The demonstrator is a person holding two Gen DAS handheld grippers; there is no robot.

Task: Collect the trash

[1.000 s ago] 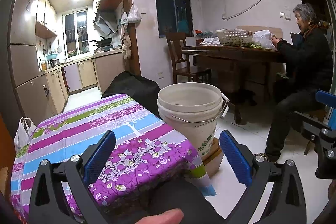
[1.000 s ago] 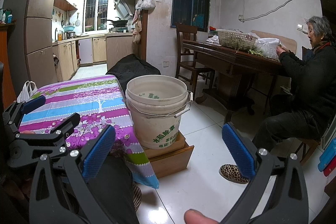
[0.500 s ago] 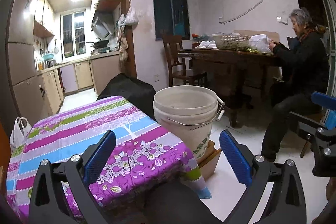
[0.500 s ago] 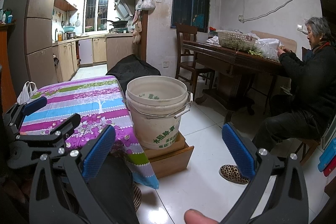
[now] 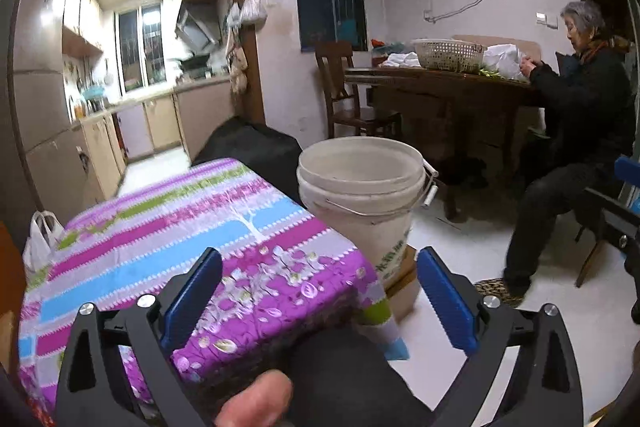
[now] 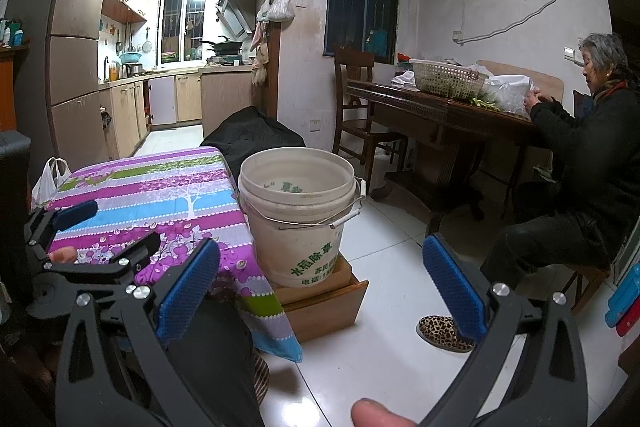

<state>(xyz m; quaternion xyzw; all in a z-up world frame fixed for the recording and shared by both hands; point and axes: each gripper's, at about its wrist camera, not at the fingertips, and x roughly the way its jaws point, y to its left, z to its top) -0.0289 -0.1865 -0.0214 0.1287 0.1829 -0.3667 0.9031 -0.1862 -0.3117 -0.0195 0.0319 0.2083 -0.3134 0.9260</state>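
Both claws agape — bucket nearer.

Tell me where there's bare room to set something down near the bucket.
The striped tablecloth left of the white bucket is bare along its whole top. The white floor tiles between the bucket and the dark dining table are open too. The dining table's far end is crowded: basket, plastic bags.
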